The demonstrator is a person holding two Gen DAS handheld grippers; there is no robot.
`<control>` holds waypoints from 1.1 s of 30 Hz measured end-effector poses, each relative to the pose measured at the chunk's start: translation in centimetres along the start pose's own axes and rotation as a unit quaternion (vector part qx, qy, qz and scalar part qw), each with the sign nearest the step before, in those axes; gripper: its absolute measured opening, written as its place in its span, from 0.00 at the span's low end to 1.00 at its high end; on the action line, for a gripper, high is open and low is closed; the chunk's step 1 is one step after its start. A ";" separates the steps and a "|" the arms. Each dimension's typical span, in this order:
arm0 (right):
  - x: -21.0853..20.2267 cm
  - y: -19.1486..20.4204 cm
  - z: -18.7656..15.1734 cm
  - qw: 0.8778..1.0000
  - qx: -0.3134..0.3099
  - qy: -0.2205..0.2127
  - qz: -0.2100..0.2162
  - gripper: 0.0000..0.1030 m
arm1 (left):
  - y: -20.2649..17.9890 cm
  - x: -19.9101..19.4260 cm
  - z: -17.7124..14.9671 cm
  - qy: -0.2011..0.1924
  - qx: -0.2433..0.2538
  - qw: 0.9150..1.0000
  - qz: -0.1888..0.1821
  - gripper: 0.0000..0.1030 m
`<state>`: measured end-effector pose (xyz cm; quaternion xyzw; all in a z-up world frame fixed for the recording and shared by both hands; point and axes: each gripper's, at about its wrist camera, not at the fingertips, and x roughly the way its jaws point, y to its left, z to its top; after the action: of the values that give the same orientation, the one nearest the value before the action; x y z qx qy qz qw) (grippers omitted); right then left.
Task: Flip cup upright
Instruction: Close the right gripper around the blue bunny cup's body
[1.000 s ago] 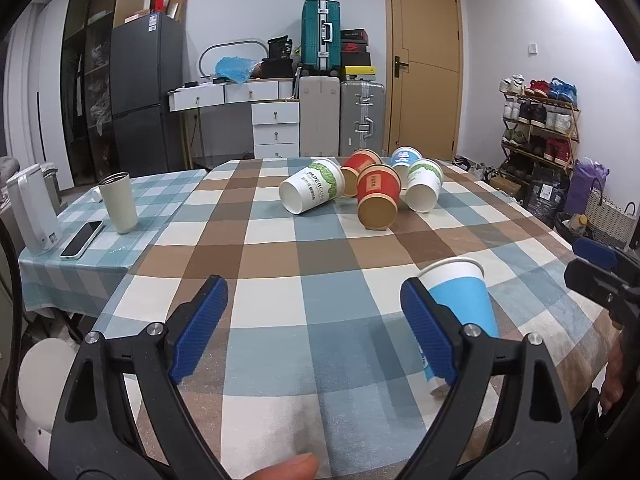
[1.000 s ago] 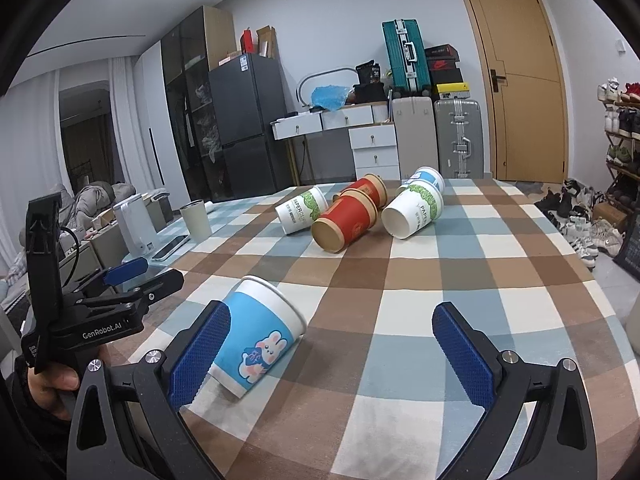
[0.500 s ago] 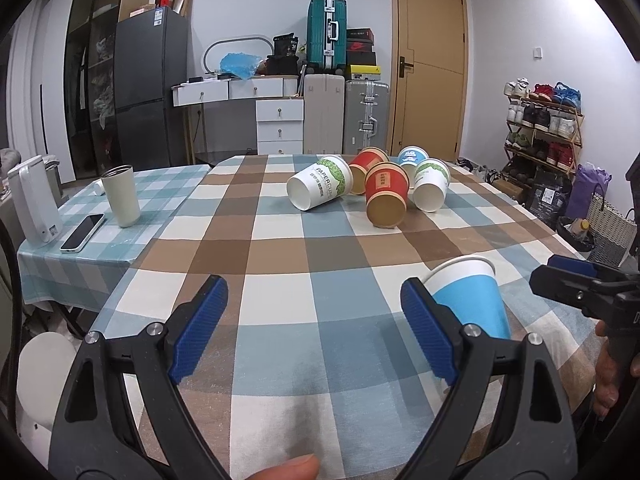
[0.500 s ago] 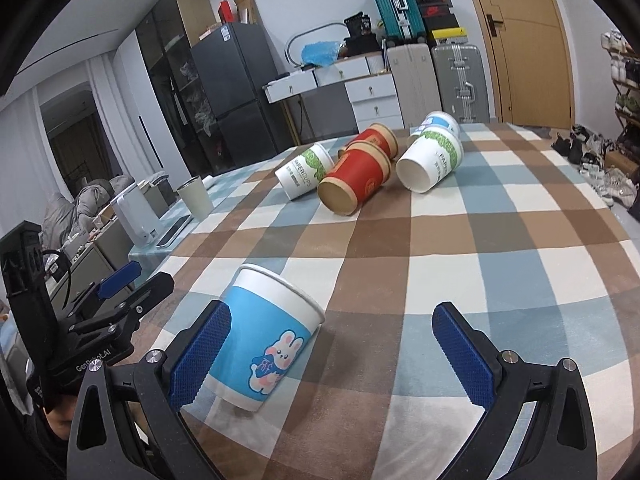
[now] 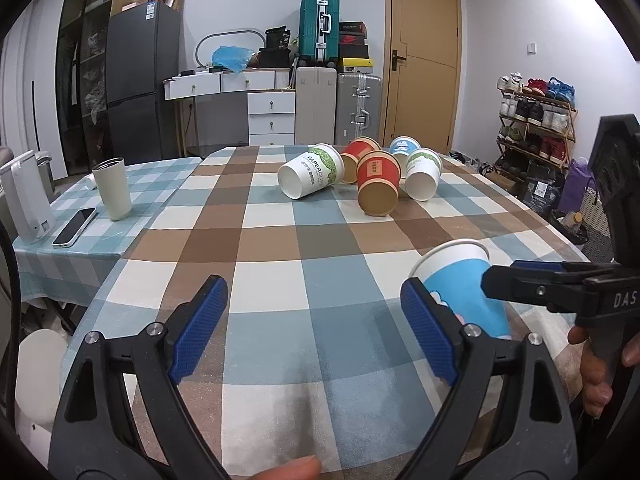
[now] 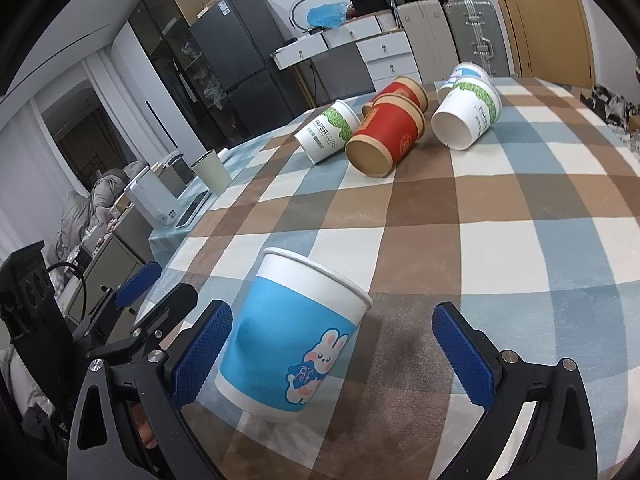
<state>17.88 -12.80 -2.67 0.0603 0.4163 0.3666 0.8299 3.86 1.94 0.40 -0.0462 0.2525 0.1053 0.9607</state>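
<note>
A blue paper cup with a rabbit print point(image 6: 292, 340) lies tilted on the checked tablecloth point(image 6: 520, 248), its white rim pointing up and away. My right gripper point(image 6: 332, 356) is open around it, the left pad close to the cup's side, the right pad apart from it. In the left wrist view the same cup point(image 5: 464, 284) lies just behind the right finger of my left gripper point(image 5: 314, 328), which is open and empty over the cloth. The right gripper's fingers point(image 5: 532, 284) reach in beside the cup there.
Several paper cups lie on their sides at the far end: white-green point(image 5: 312, 176), red point(image 5: 378, 182), another white-green point(image 5: 423, 174). A tumbler point(image 5: 112, 188), phone point(image 5: 75, 226) and white appliance point(image 5: 28, 200) sit on the left table. A shoe rack point(image 5: 536, 120) stands right.
My right gripper has moved down and forward until its open jaws frame the blue cup. The cup looks more tipped up. The left gripper has barely moved.
</note>
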 end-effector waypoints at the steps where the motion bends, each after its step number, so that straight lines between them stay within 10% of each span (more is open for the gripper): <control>1: 0.2 -0.1 0.1 1.000 0.006 0.005 0.004 0.96 | -0.1 0.1 -0.1 0.001 0.000 1.000 0.000 0.85; 23: 1.6 -1.8 1.0 0.988 0.093 0.061 0.110 0.64 | 0.4 0.3 -0.3 0.003 -0.012 1.000 -0.002 0.85; 33: -1.9 1.3 0.2 0.997 -0.052 -0.049 0.009 0.64 | 0.4 0.3 -0.2 0.004 -0.011 1.000 -0.002 0.85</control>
<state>16.58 -13.03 -0.77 0.0389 0.3548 0.3917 0.8480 3.96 2.33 0.03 -0.0578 0.2549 0.1058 0.9594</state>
